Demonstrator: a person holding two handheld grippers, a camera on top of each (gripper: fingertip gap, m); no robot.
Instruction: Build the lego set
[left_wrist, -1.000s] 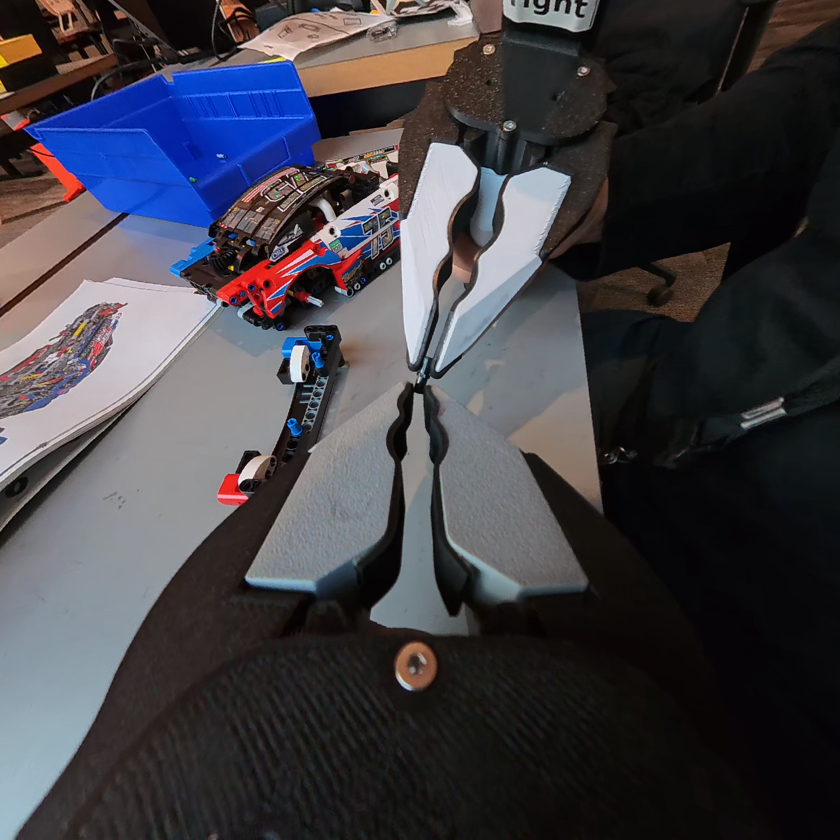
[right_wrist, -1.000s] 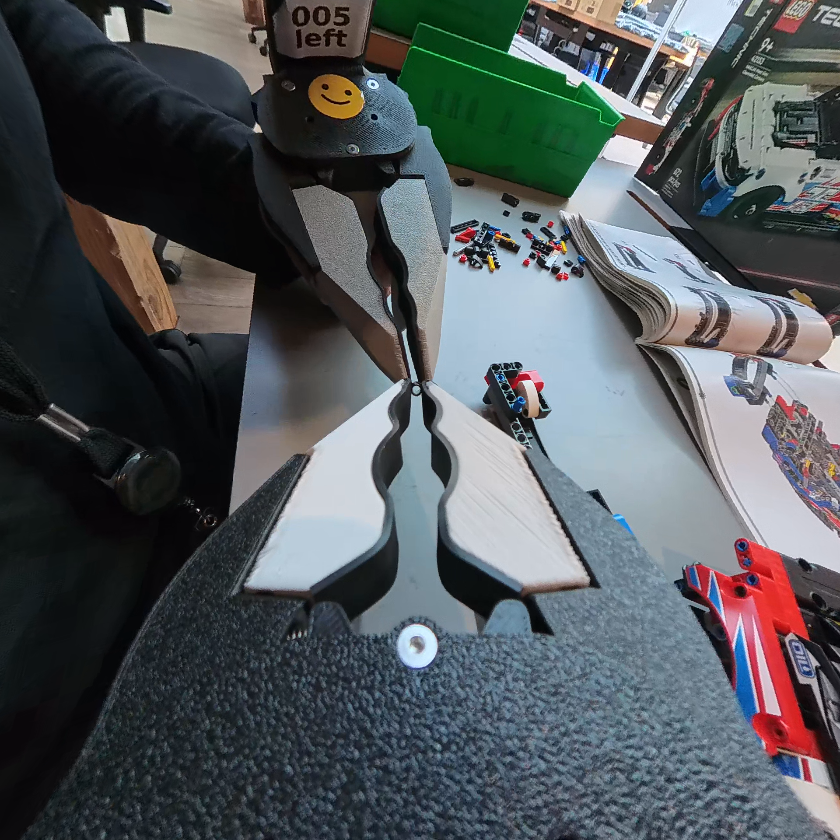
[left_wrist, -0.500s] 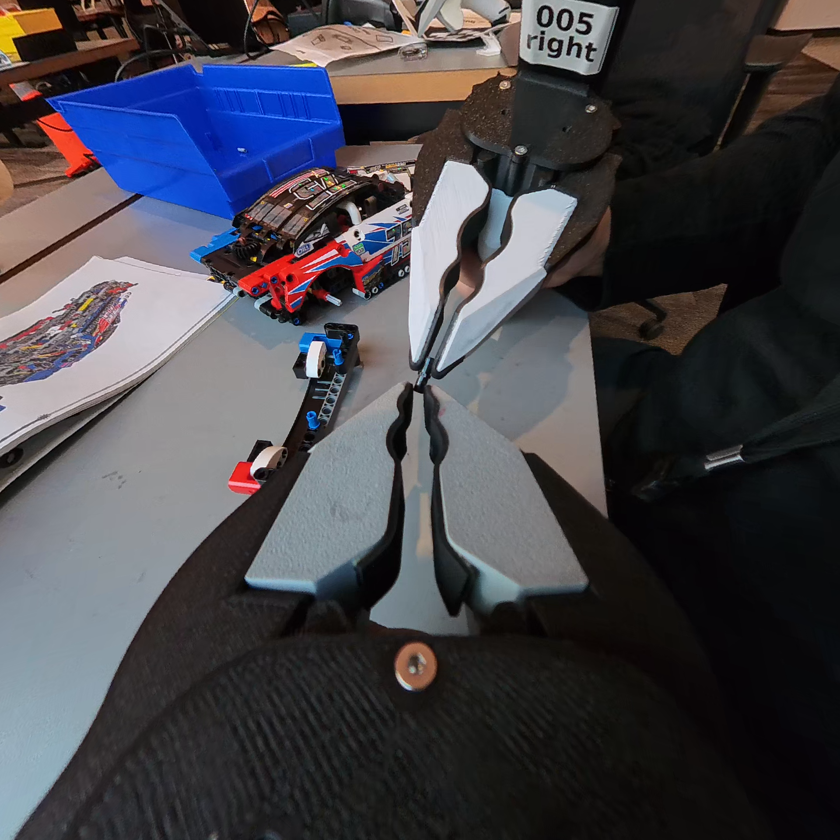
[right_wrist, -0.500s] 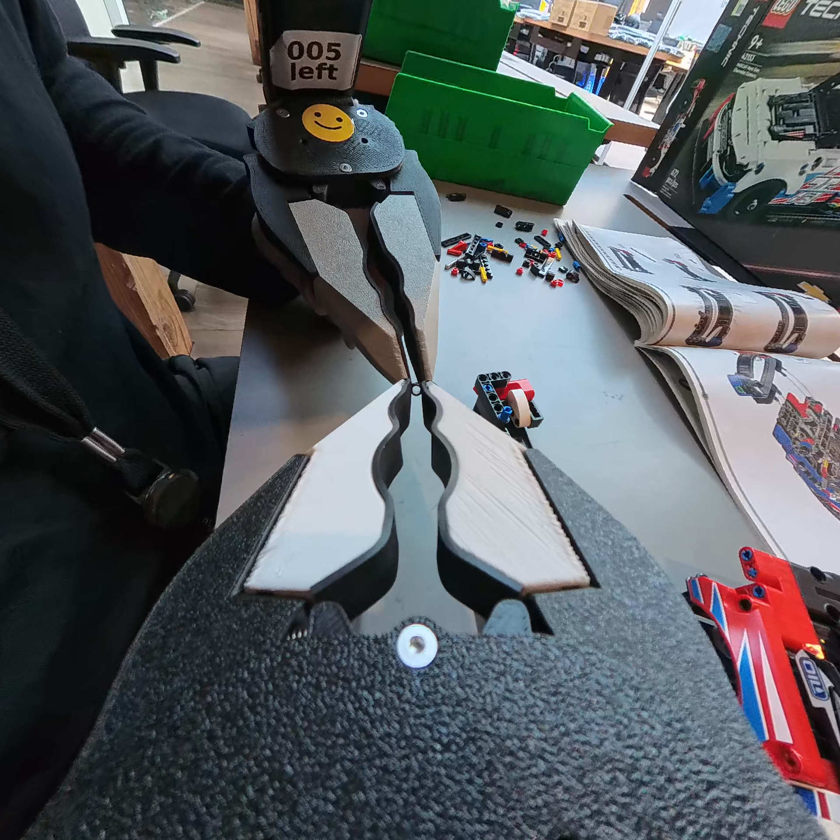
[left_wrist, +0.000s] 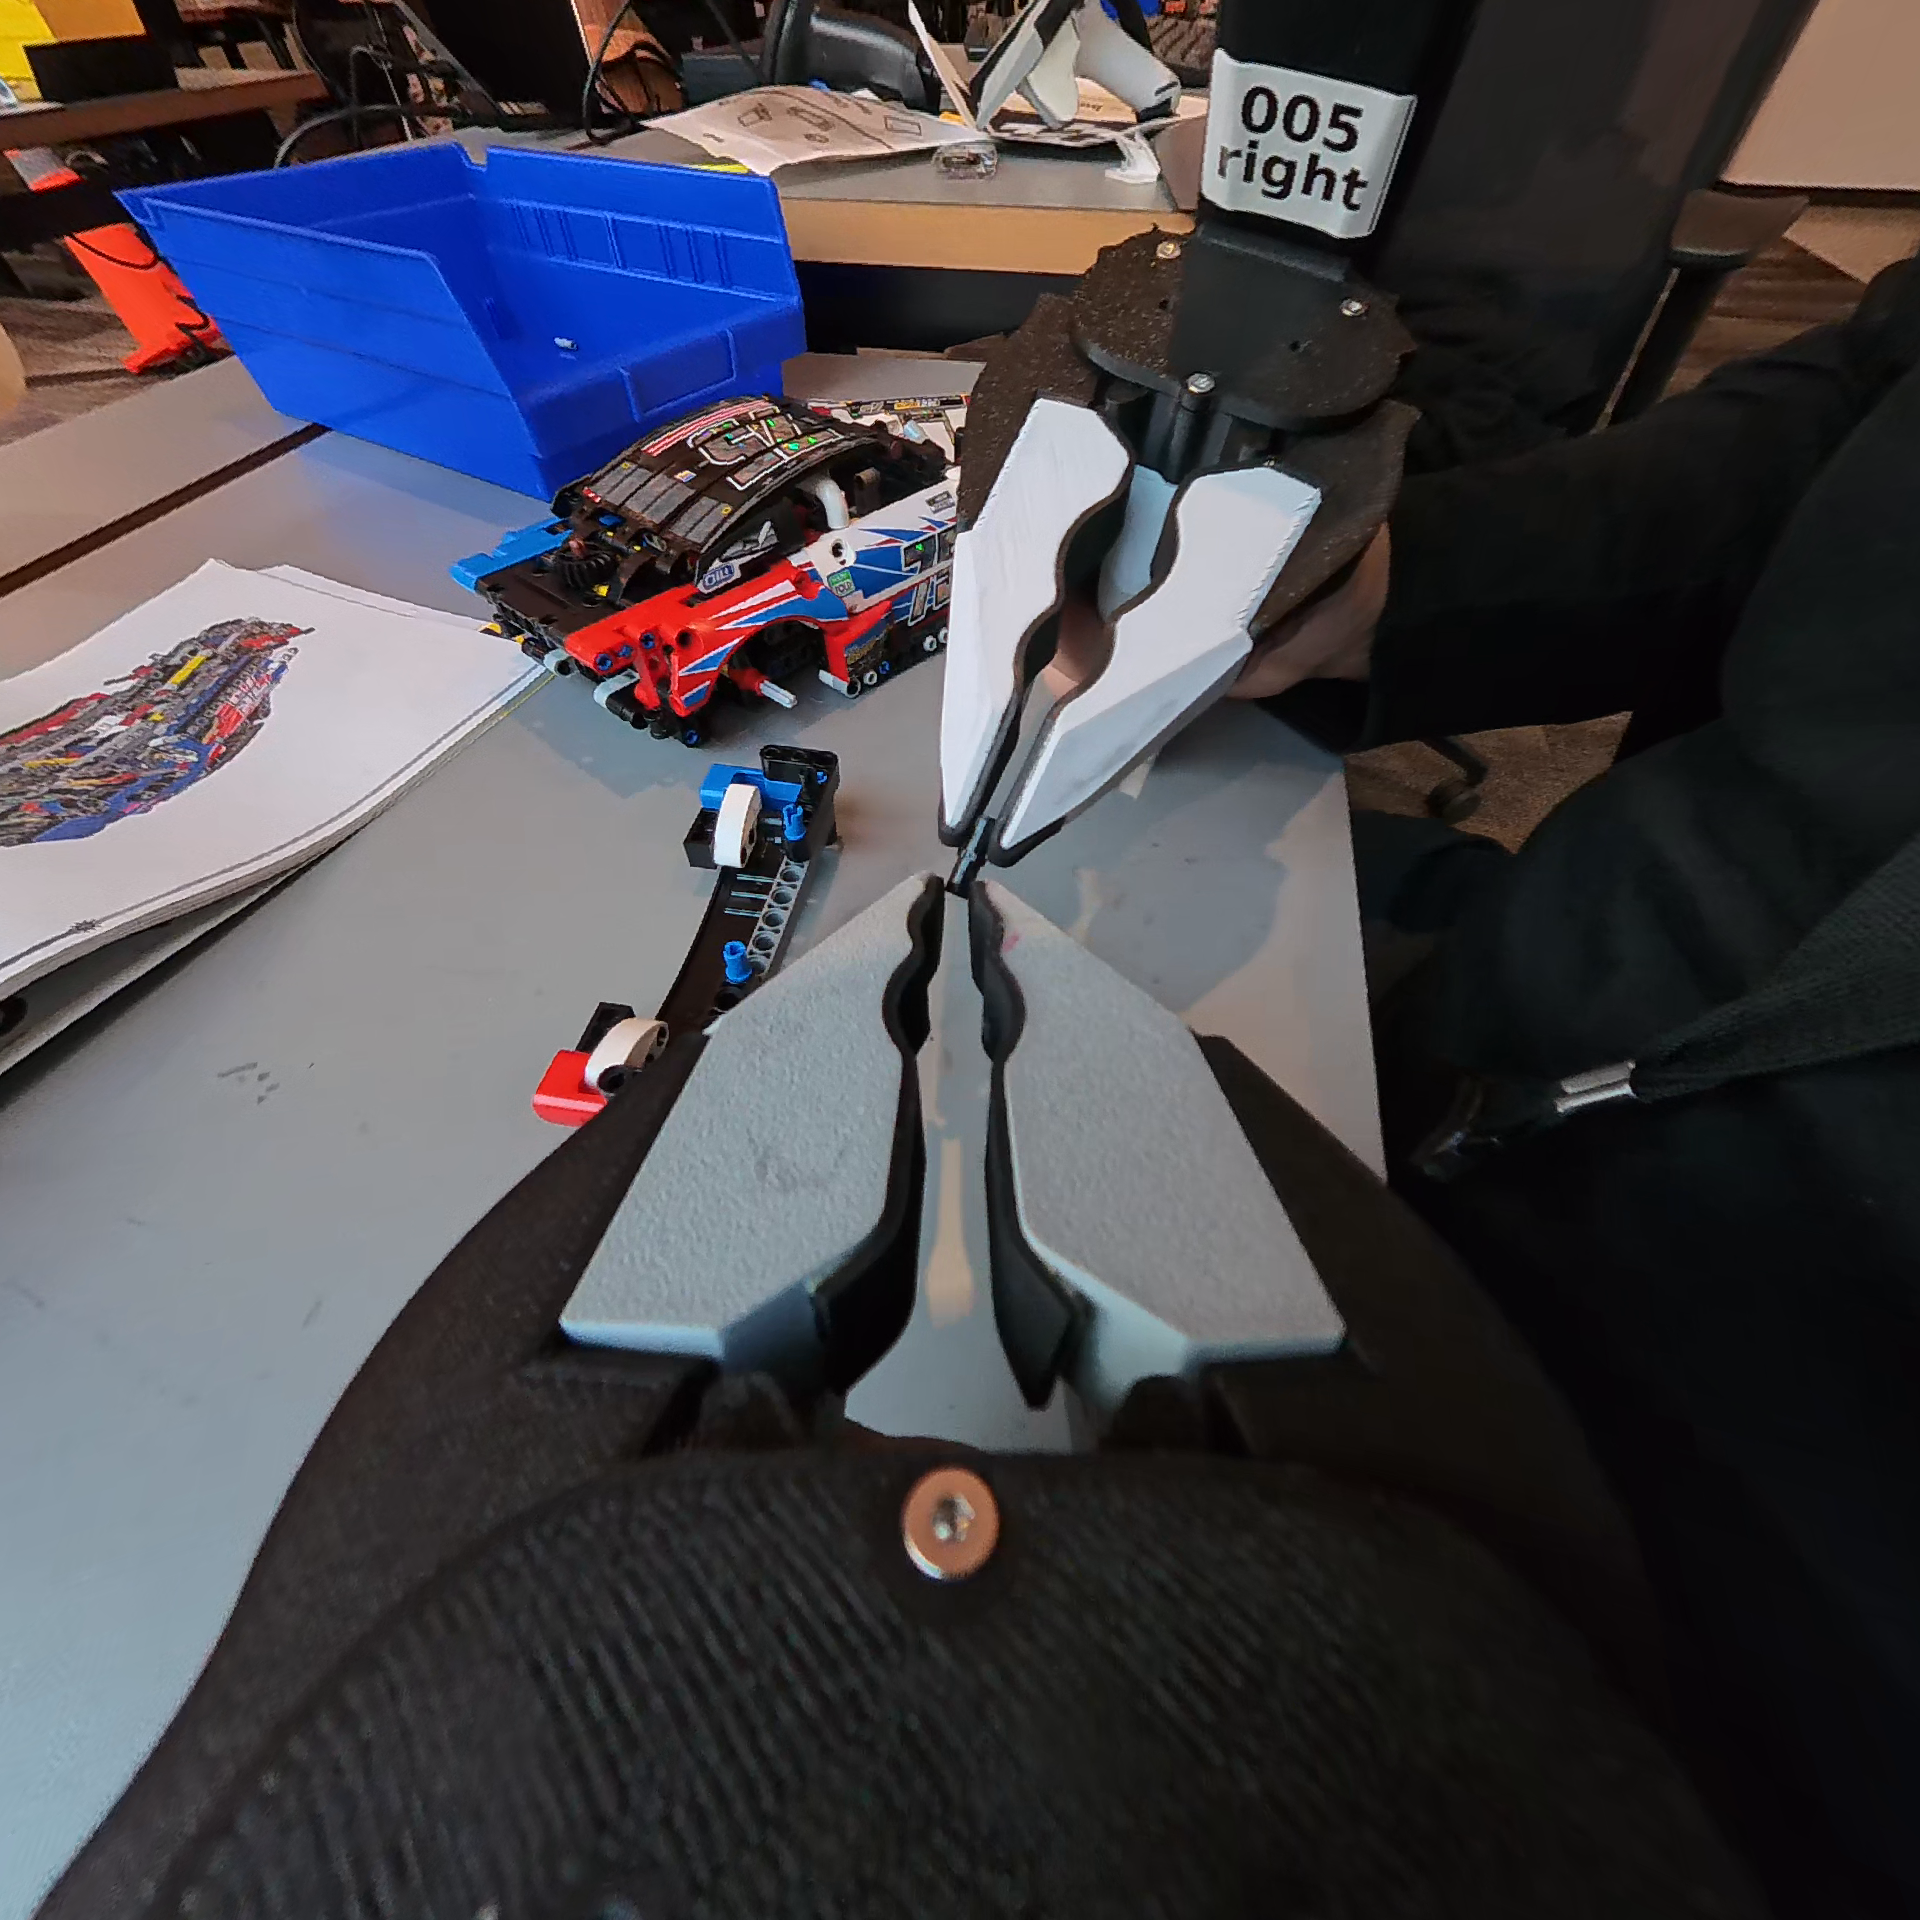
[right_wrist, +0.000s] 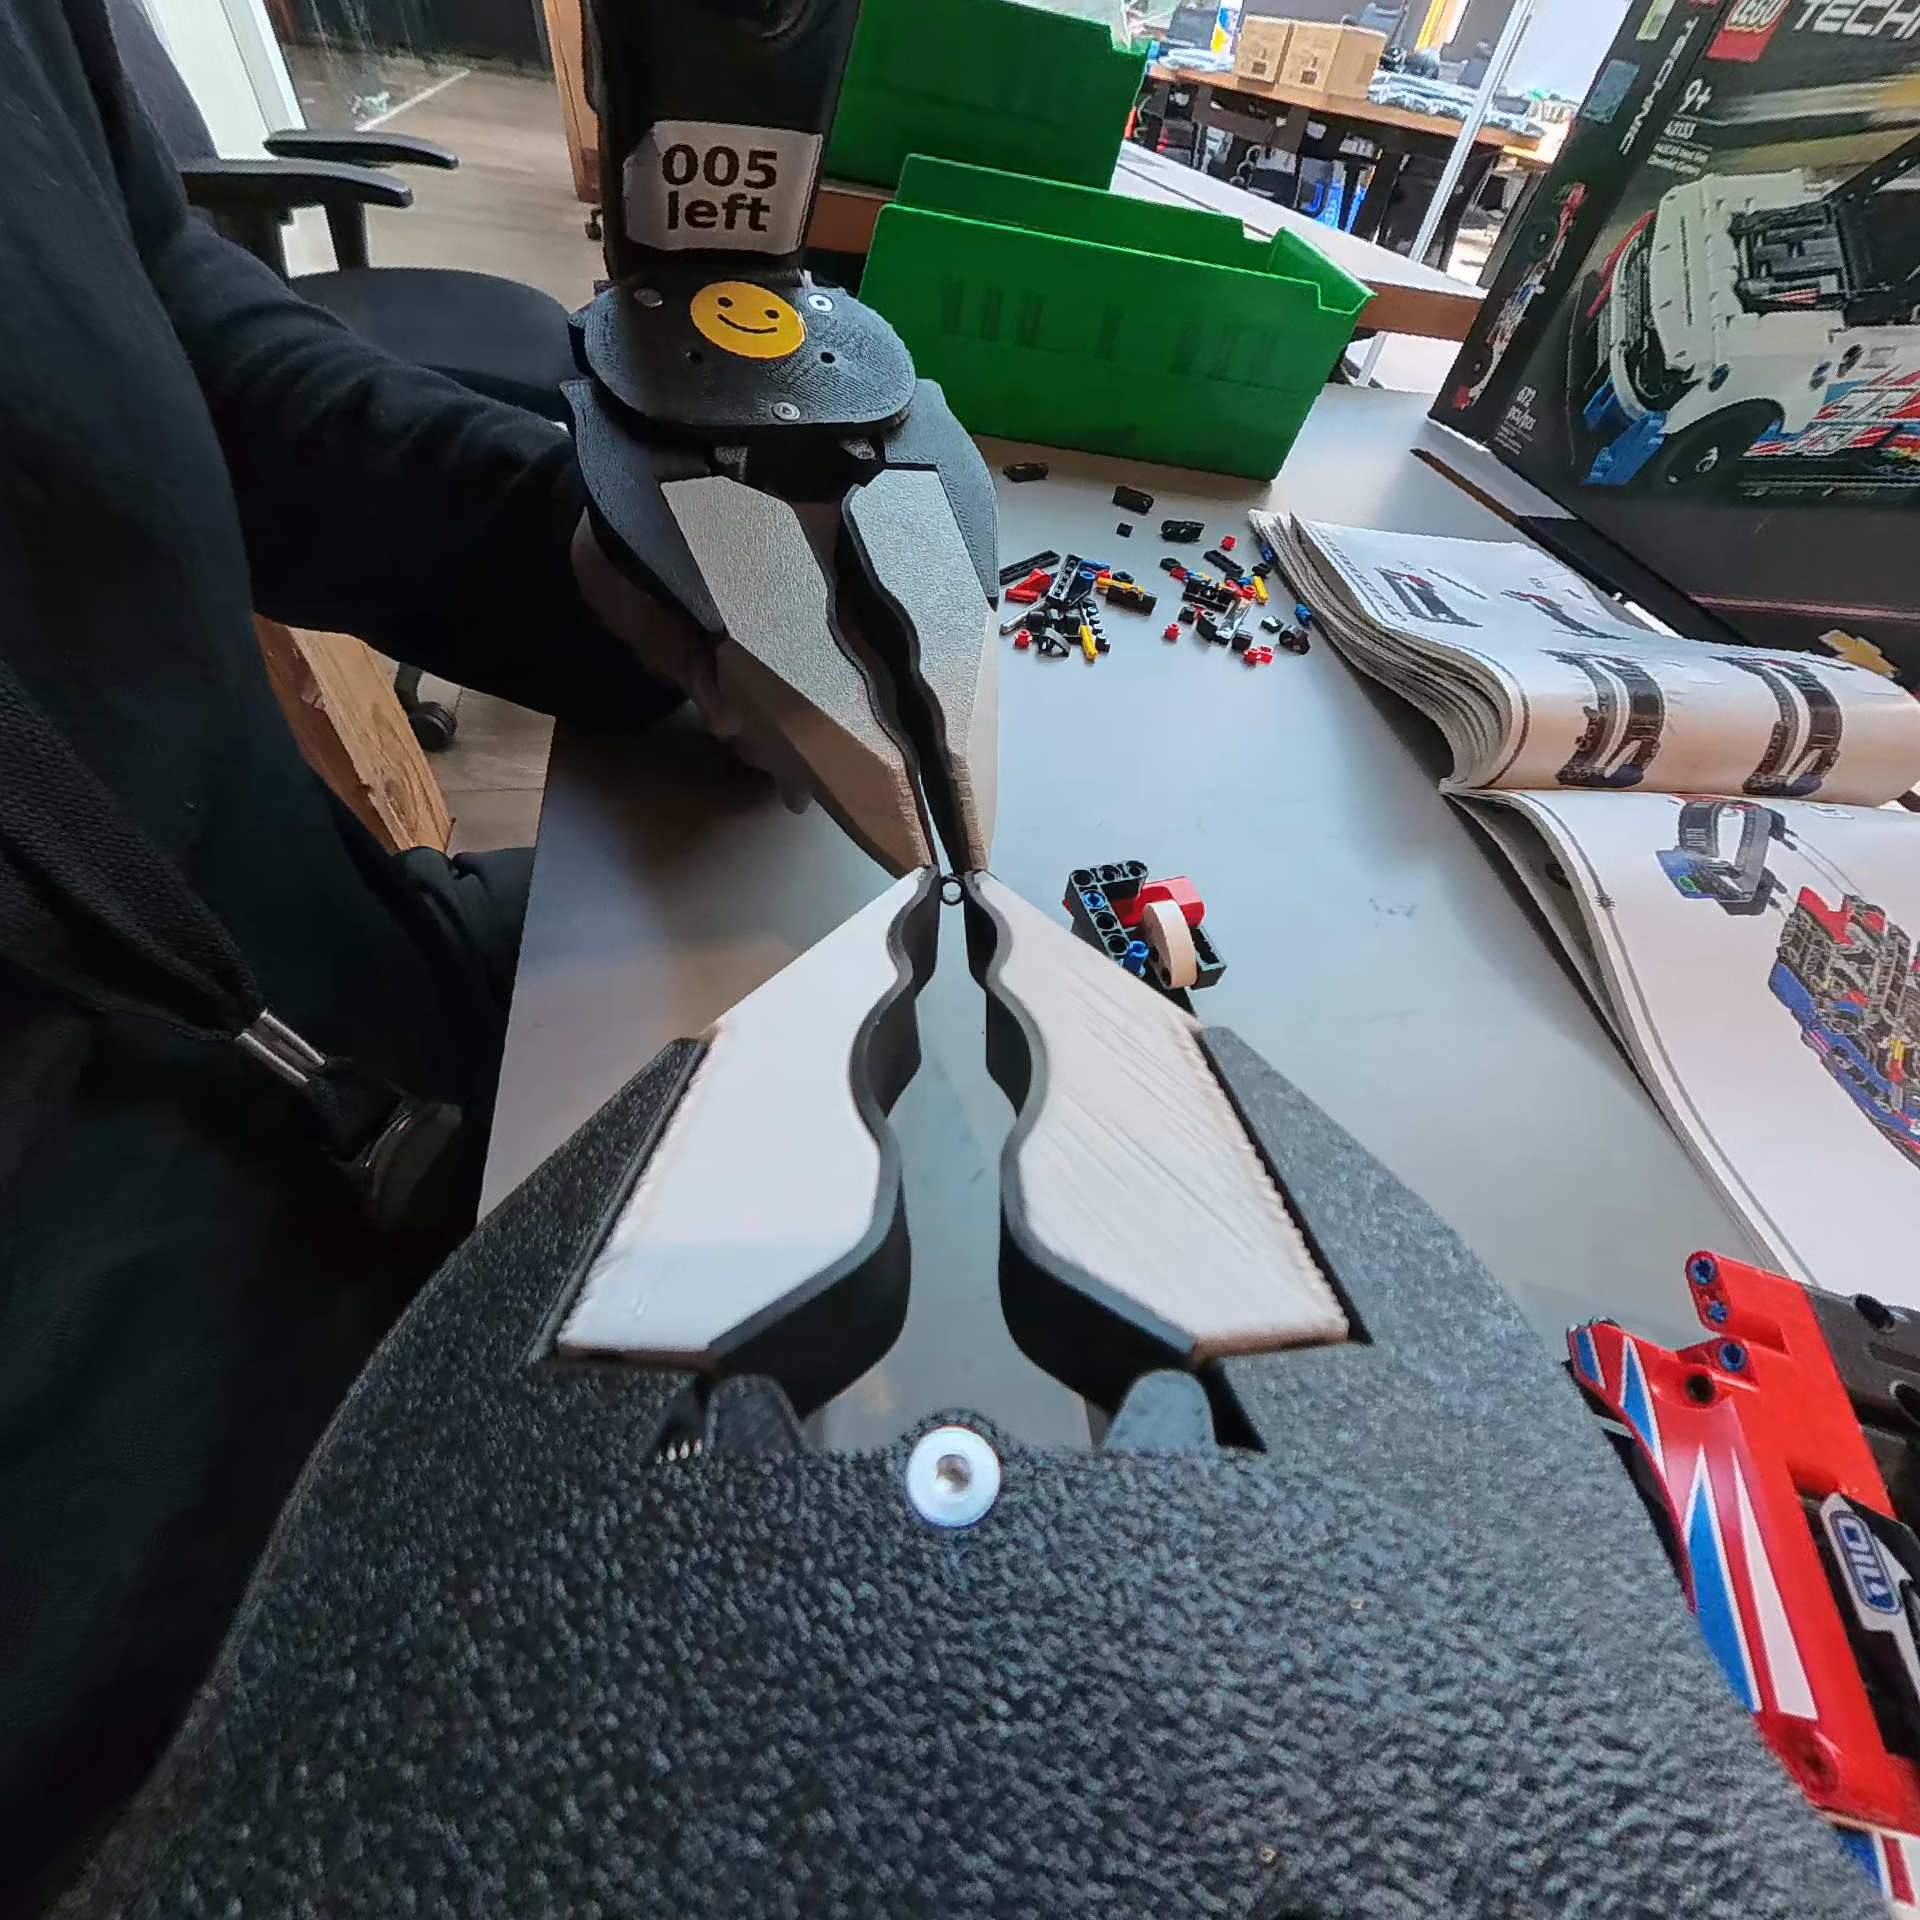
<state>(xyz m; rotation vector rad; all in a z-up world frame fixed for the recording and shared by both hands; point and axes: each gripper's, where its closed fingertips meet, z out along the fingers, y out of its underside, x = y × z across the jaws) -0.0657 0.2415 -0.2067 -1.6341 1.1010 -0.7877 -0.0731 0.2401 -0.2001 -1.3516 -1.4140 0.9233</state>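
Lego car, partly built in red, white, blue and black, sits on the grey table in front of a blue bin. Just beside it lies a curved black sub-assembly with white wheels and red and blue ends. Above the near table edge the two tools meet tip to tip. The left gripper has its jaws drawn together, and the right gripper is likewise clenched; a tiny black pin spans the tips, and it seems that both pinch it, though the piece is too small to be sure which end is truly gripped. In the right wrist view the same pin shows as a small ring between the right gripper and the left gripper. Farther off lie loose pieces, an open instruction booklet, a green bin and the set's box.
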